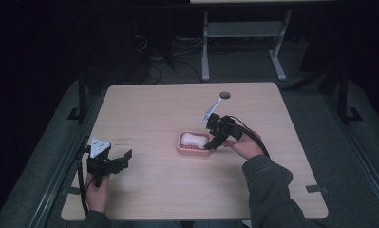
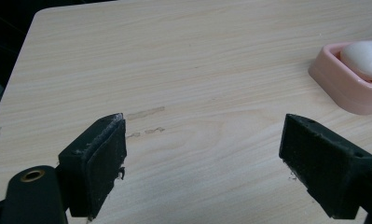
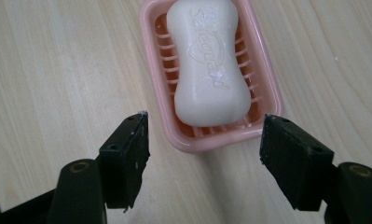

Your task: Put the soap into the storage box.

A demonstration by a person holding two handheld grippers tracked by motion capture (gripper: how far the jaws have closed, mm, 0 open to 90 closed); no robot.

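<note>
Pink soap dish (image 3: pixel 267 100) sits mid-table on the wooden table (image 1: pixel 158 109), w/ a white soap bar (image 3: pixel 209 65) lying lengthwise inside on the ribbed floor. Right gripper (image 3: pixel 204 156) is just beside the dish's near end, jaws spread wide, one each side of that short end, nothing gripped; pads not touching dish or soap. In high view the right gripper (image 1: pixel 214 140) is at the dish's right edge. Left gripper (image 1: pixel 112 164) rests near the front-left of the table, well apart from the dish, jaws wide open and empty, bare wood between them.
</note>
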